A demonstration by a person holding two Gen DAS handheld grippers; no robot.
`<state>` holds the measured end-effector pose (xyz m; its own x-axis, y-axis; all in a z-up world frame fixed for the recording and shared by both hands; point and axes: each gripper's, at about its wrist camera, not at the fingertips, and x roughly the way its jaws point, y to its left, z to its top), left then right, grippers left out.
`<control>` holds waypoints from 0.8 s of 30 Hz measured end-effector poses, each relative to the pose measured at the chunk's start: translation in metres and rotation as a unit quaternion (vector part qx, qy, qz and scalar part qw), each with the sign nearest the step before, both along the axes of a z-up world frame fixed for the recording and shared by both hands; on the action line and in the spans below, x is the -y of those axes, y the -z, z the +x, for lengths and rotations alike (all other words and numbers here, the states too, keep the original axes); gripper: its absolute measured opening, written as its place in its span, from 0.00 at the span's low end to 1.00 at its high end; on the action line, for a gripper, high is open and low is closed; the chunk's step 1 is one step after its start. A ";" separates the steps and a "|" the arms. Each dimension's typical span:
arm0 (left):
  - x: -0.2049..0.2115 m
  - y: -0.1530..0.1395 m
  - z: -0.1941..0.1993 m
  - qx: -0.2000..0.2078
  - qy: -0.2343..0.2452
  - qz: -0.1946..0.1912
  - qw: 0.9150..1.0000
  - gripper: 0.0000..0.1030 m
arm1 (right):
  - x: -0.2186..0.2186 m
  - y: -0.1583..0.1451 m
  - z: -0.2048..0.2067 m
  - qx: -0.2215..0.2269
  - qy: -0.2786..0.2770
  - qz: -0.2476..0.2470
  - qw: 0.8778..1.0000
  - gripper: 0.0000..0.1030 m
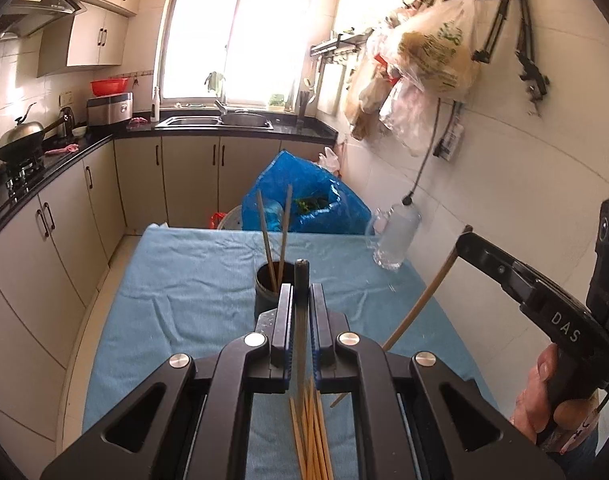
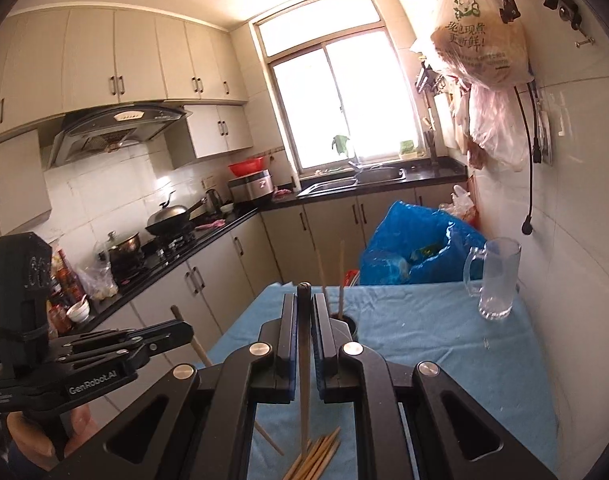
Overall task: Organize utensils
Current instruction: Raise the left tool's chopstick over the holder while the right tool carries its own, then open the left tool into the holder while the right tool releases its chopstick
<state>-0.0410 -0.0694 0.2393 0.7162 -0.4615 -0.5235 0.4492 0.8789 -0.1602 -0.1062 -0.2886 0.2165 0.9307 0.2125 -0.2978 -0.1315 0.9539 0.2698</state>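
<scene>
The left gripper (image 1: 302,292) has its jaws clamped on a single dark-tipped chopstick (image 1: 302,320), which runs up between the pads, its tip poking just past the fingertips and its lower end hanging toward the tabletop. The right gripper (image 2: 303,304) pinches another chopstick (image 2: 304,380) the same way, its long axis nearly upright. Under both lies a loose pile of wooden chopsticks (image 1: 310,436) on the blue cloth (image 1: 184,280) covering the tabletop. Beyond the jaws stands a dark cylindrical holder (image 1: 270,280) with two chopsticks (image 1: 274,236) leaning in it. A glass mug (image 2: 496,280) stands near the tiled wall; a blue plastic bag (image 1: 304,200) sits behind the tabletop, before the kitchen cabinets.
</scene>
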 end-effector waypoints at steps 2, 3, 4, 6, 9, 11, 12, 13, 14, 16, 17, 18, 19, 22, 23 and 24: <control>0.003 -0.008 0.011 0.006 0.000 -0.001 1.000 0.07 | 0.004 -0.006 0.009 0.001 0.006 0.003 1.000 0.07; 0.004 -0.014 0.017 0.010 -0.006 0.001 1.000 0.07 | 0.006 -0.012 0.016 0.003 0.010 0.005 1.000 0.07; 0.006 -0.018 0.023 0.012 -0.006 -0.001 1.000 0.07 | 0.007 -0.017 0.021 0.006 0.015 0.004 1.000 0.07; 0.007 -0.026 0.031 0.019 -0.012 -0.002 1.000 0.07 | 0.009 -0.025 0.030 0.012 0.024 0.003 1.000 0.07; 0.010 -0.041 0.047 0.027 -0.018 -0.007 0.999 0.07 | 0.011 -0.037 0.044 0.022 0.036 0.003 0.999 0.07; 0.013 -0.051 0.058 0.034 -0.025 -0.008 0.999 0.07 | 0.012 -0.044 0.056 0.027 0.043 0.005 0.999 0.07; 0.014 -0.055 0.063 0.036 -0.025 -0.011 0.999 0.07 | 0.012 -0.047 0.061 0.029 0.047 0.006 0.998 0.07; 0.017 -0.060 0.070 0.042 -0.028 -0.013 0.999 0.07 | 0.012 -0.049 0.065 0.030 0.050 0.006 0.998 0.07; 0.019 -0.063 0.073 0.046 -0.030 -0.013 0.998 0.07 | 0.012 -0.052 0.072 0.033 0.053 0.006 0.998 0.07; 0.024 -0.068 0.086 0.052 -0.034 -0.014 0.998 0.07 | 0.013 -0.057 0.083 0.035 0.060 0.006 0.998 0.07; 0.026 -0.069 0.090 0.054 -0.036 -0.015 0.998 0.07 | 0.014 -0.059 0.088 0.035 0.061 0.008 0.997 0.07; 0.029 -0.069 0.097 0.055 -0.038 -0.016 0.998 0.07 | 0.015 -0.059 0.095 0.034 0.063 0.009 0.997 0.07; 0.031 -0.068 0.102 0.054 -0.038 -0.019 0.998 0.07 | 0.015 -0.060 0.101 0.034 0.065 0.008 0.997 0.07; 0.035 -0.062 0.118 0.048 -0.041 -0.028 0.998 0.07 | 0.015 -0.056 0.124 0.027 0.070 0.009 0.997 0.07; 0.037 -0.058 0.122 0.045 -0.042 -0.029 0.998 0.07 | 0.014 -0.053 0.133 0.022 0.073 0.008 0.997 0.07; 0.038 -0.054 0.127 0.041 -0.043 -0.029 0.998 0.07 | 0.015 -0.050 0.139 0.018 0.074 0.009 0.997 0.07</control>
<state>0.0856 -0.1076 0.2930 0.7946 -0.4239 -0.4347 0.3856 0.9053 -0.1782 0.0326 -0.3032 0.2661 0.9624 0.0765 -0.2605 0.0010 0.9584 0.2854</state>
